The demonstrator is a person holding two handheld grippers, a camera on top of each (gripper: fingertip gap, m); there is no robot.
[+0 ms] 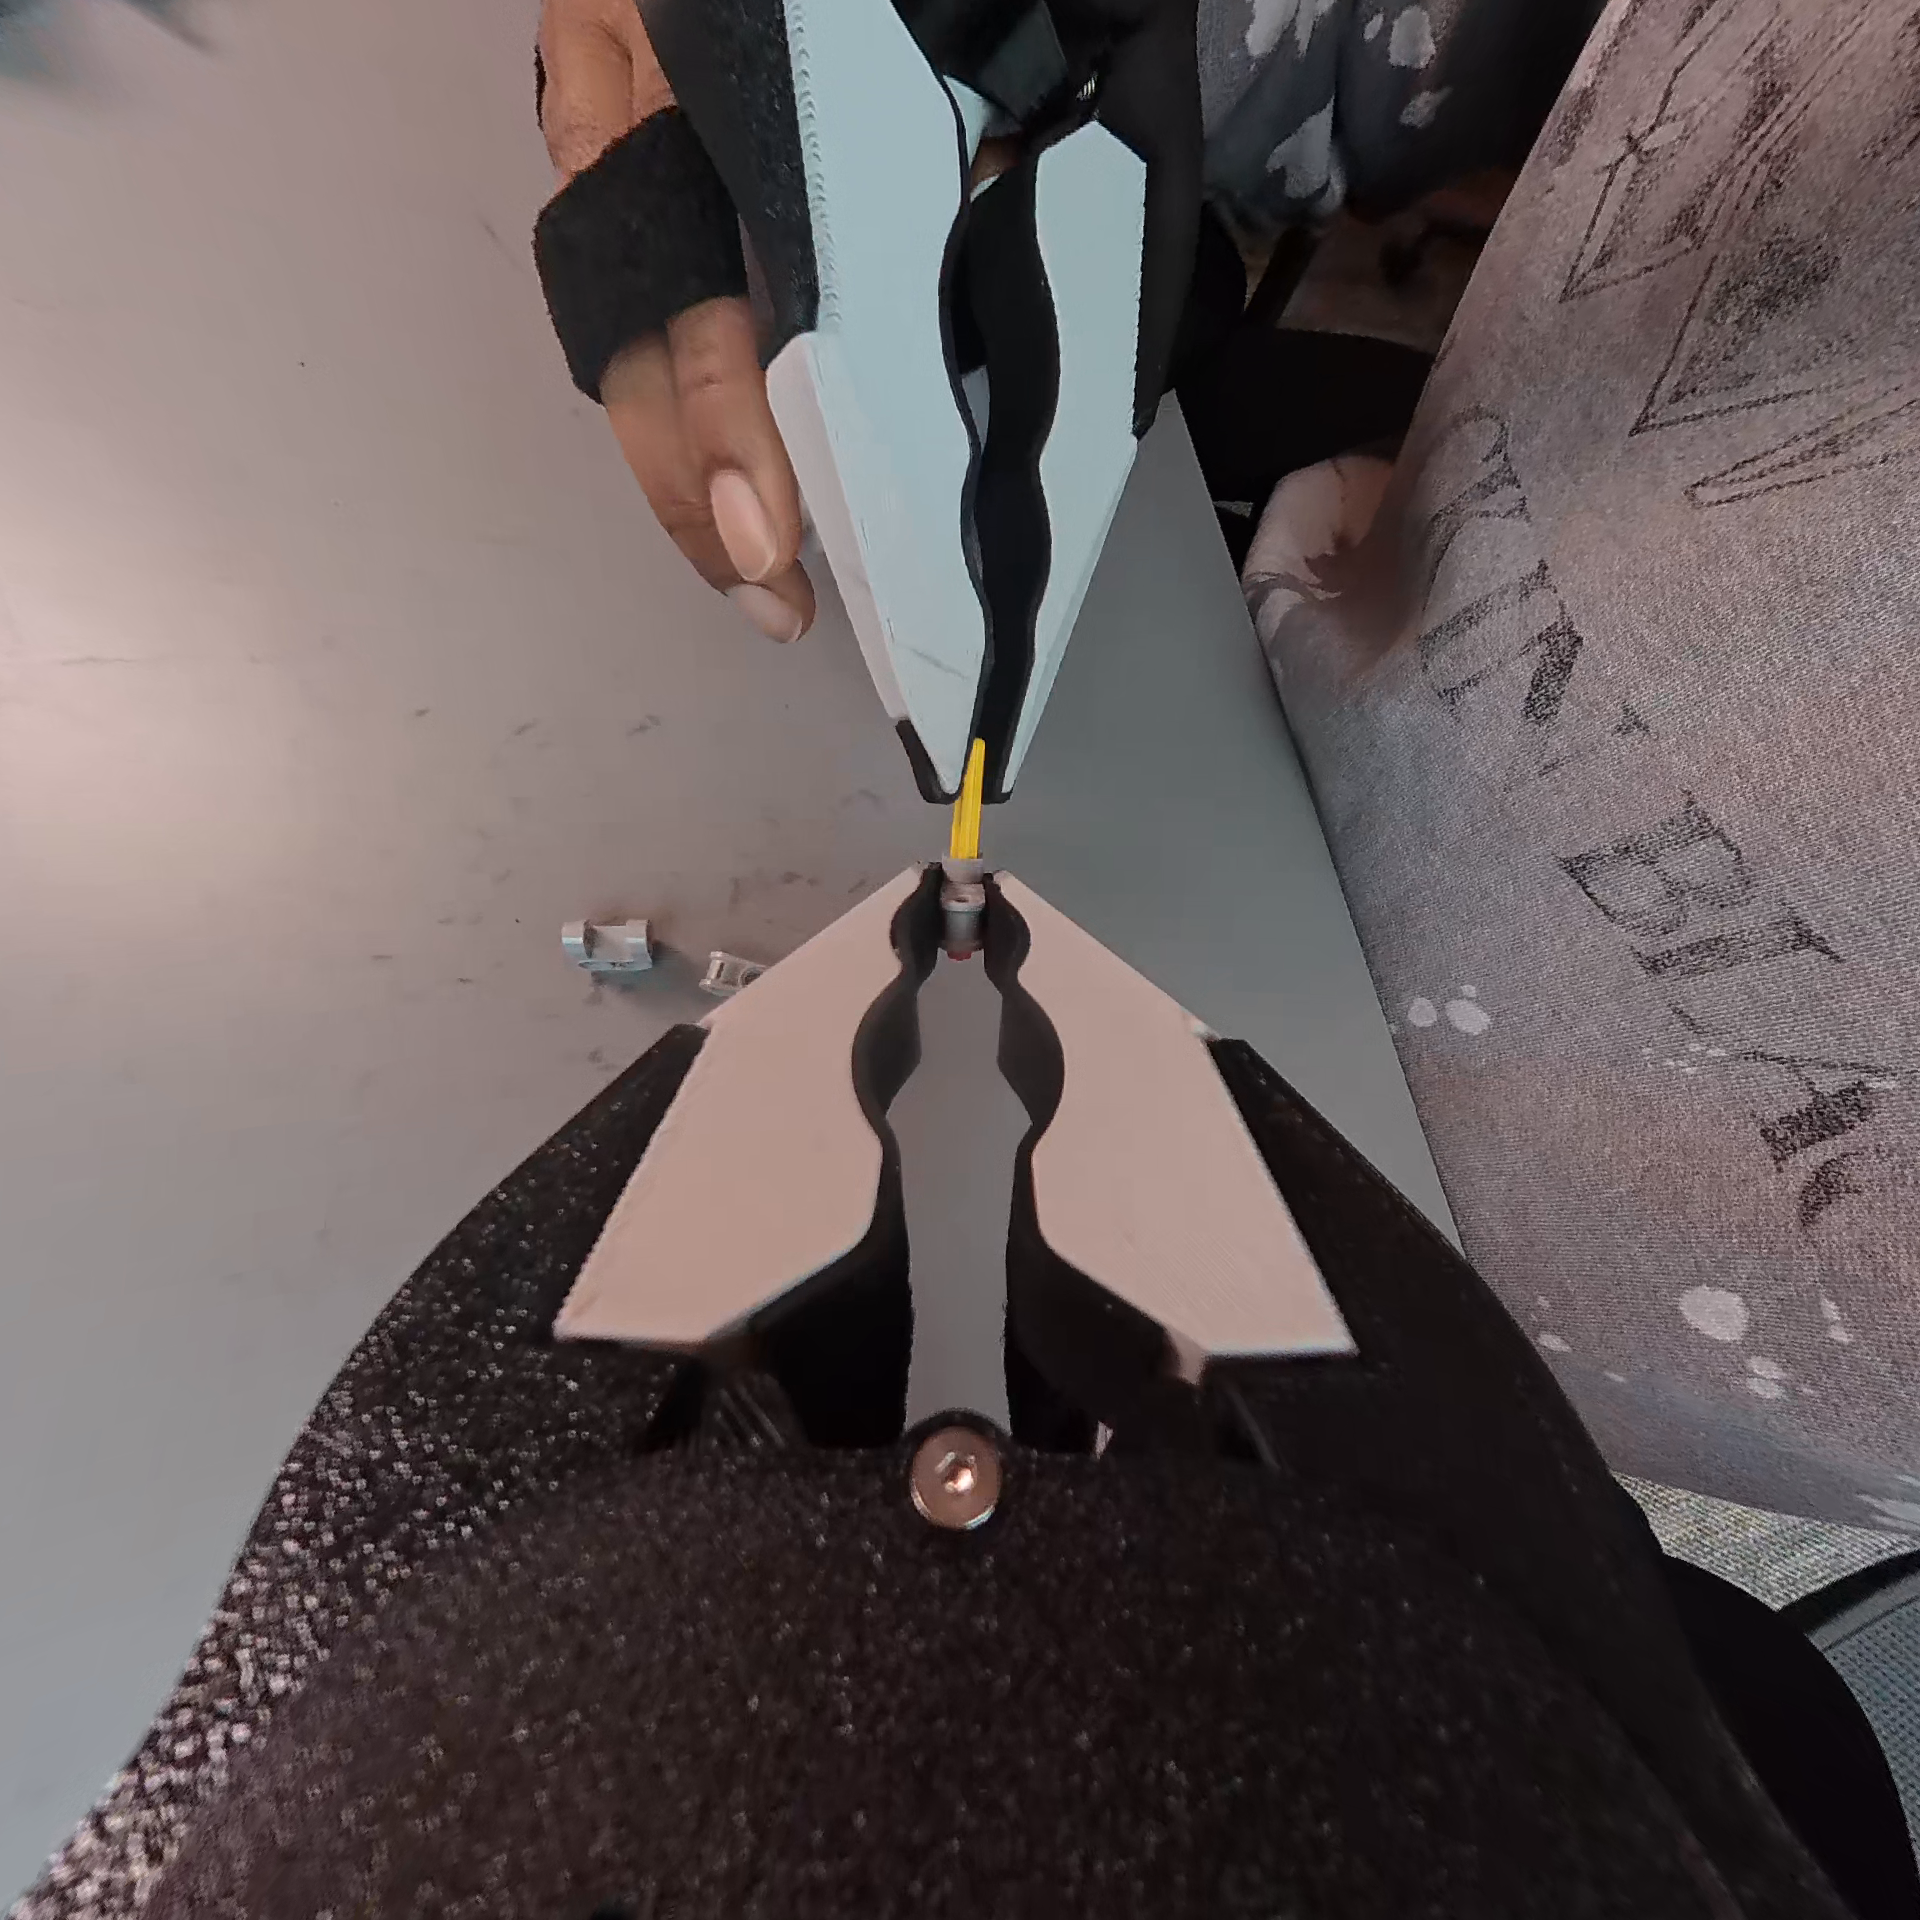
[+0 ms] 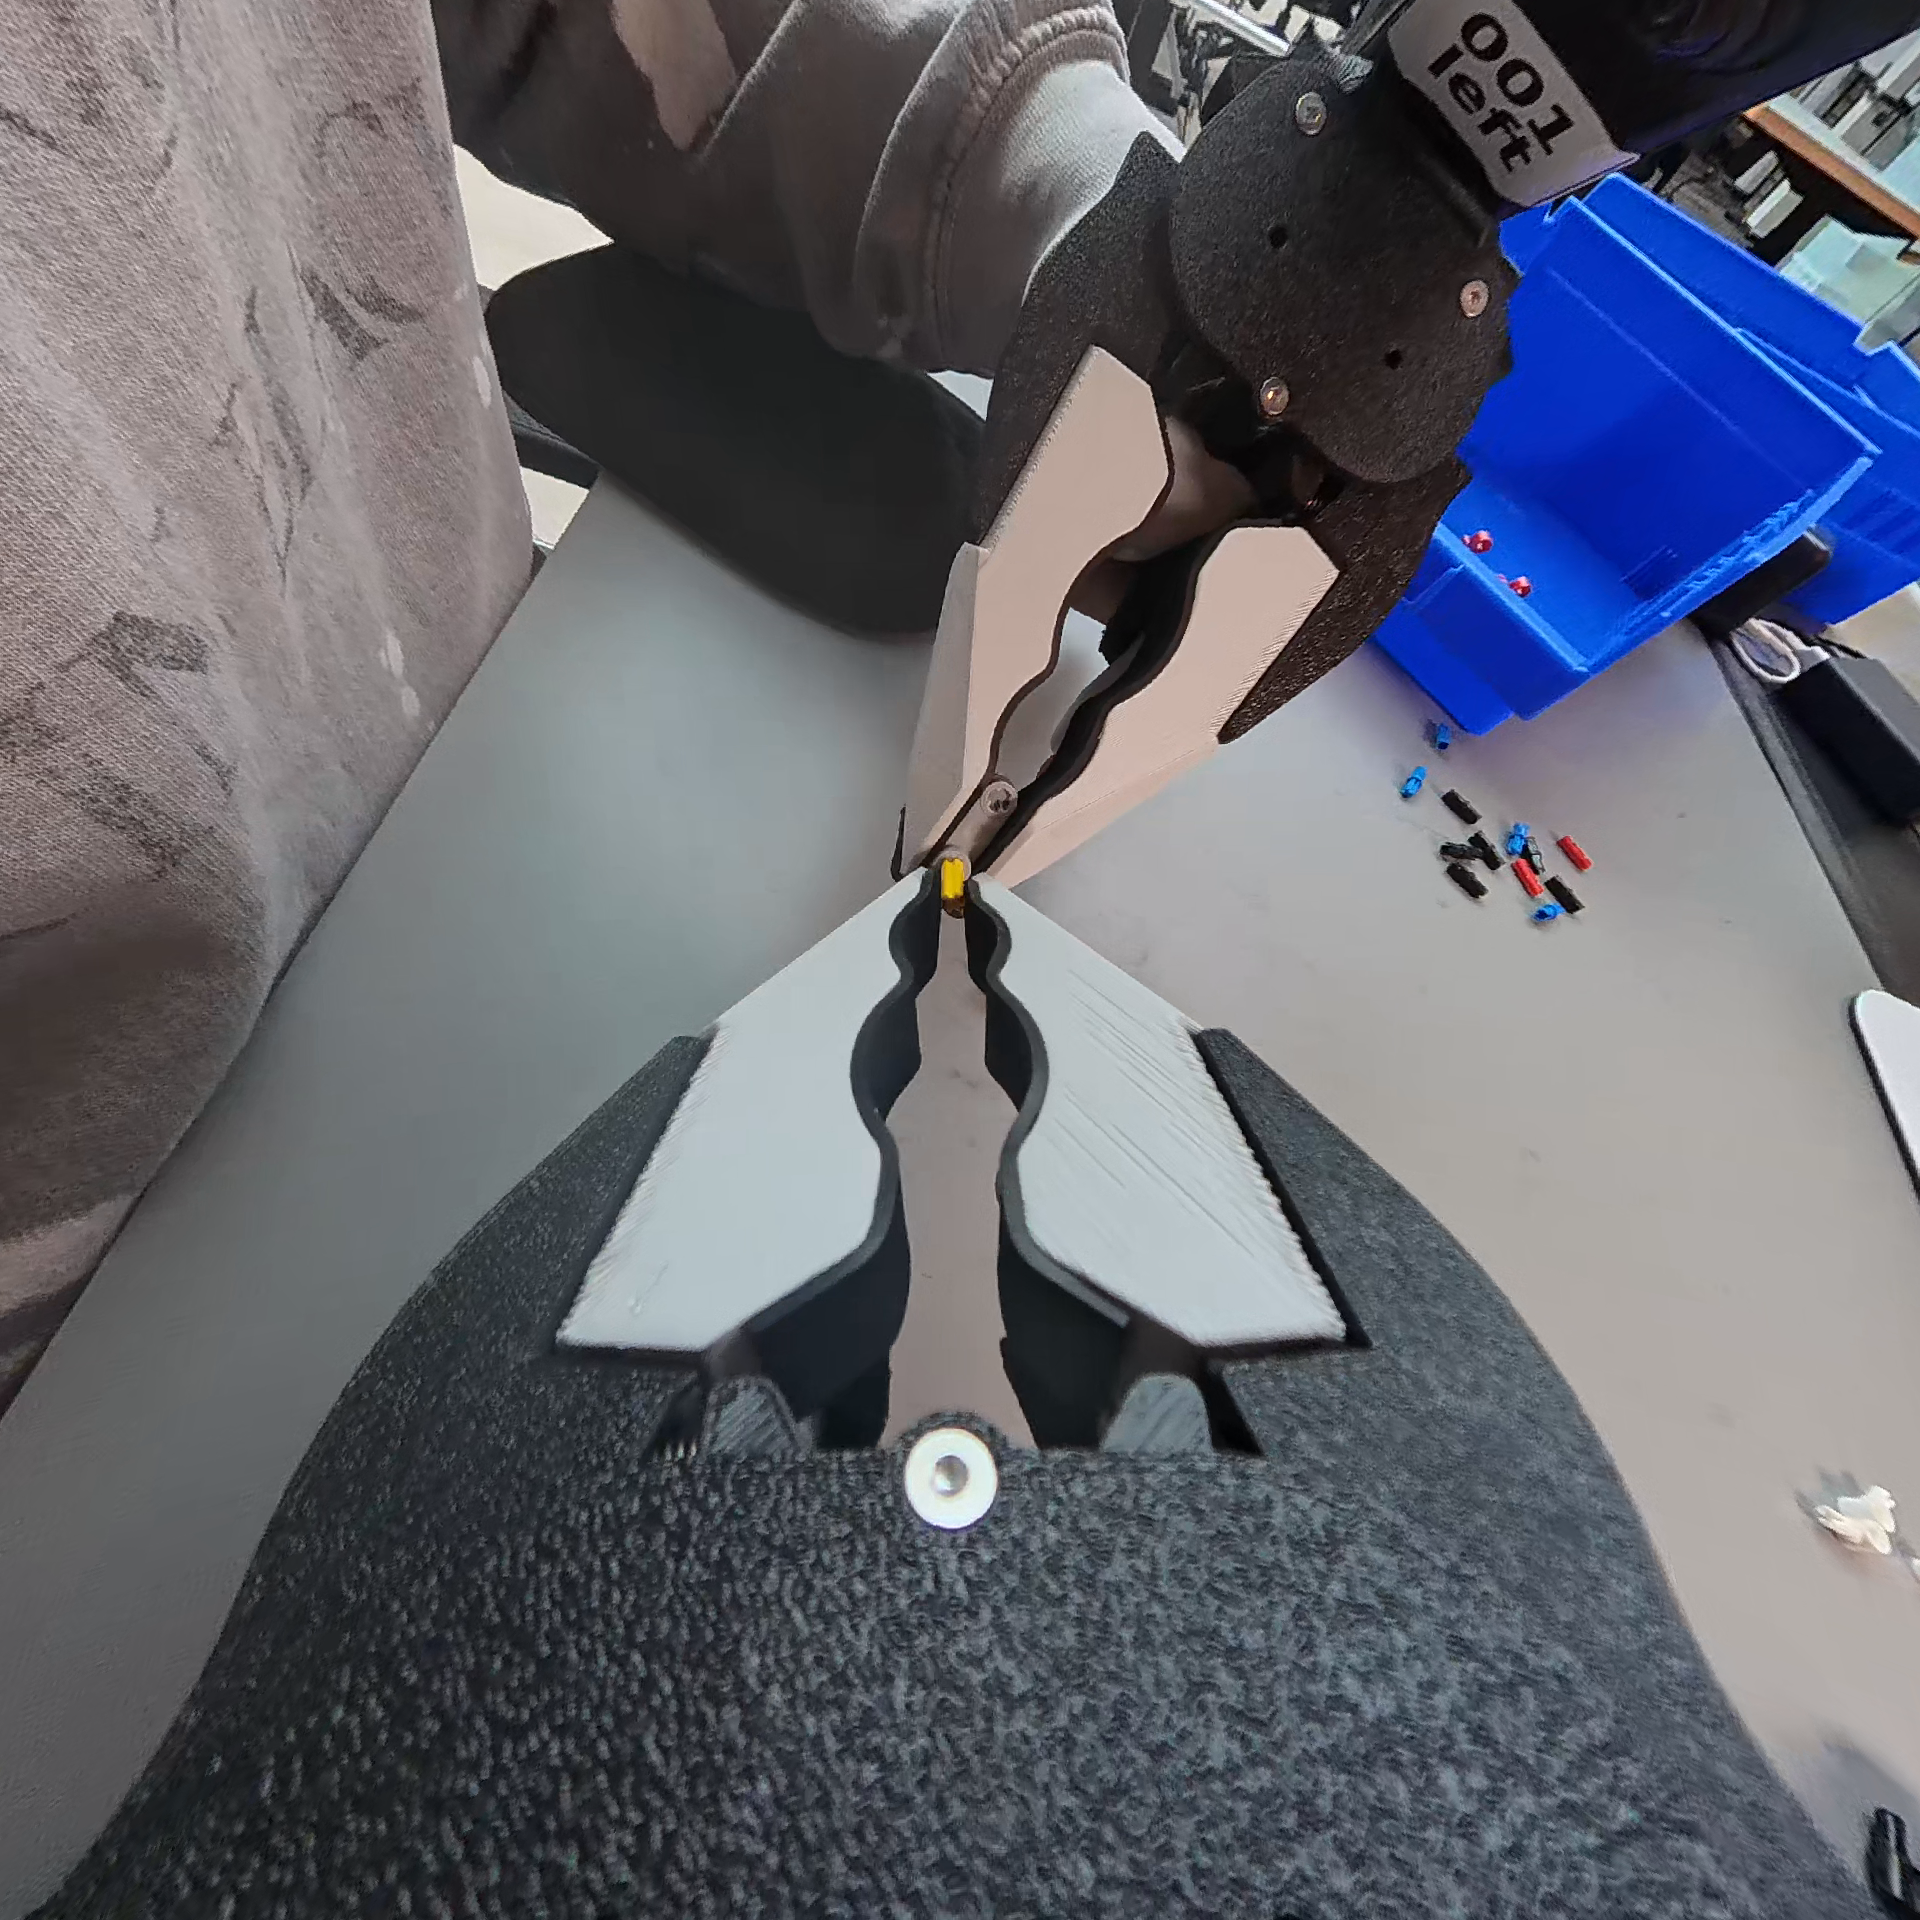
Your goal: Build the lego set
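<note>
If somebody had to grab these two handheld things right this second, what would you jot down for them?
Left tool: shut on a small grey plastic connector piece.
Right tool: shut on a thin yellow plastic axle, its tip meeting the connector's end.
Two loose grey pieces lie on the grey table; small blue, black and red pins lie near the blue plastic bin.
Done: both parts picked up and aligned.
Left: seat the axle fully, then continue the build.

Both tongs (image 1: 961, 883) (image 2: 951, 883) — pale grey fingers, wavy black-lined edges, speckled black bodies; silver screw (image 2: 950, 1477); grey sleeve (image 2: 883, 177).
</note>
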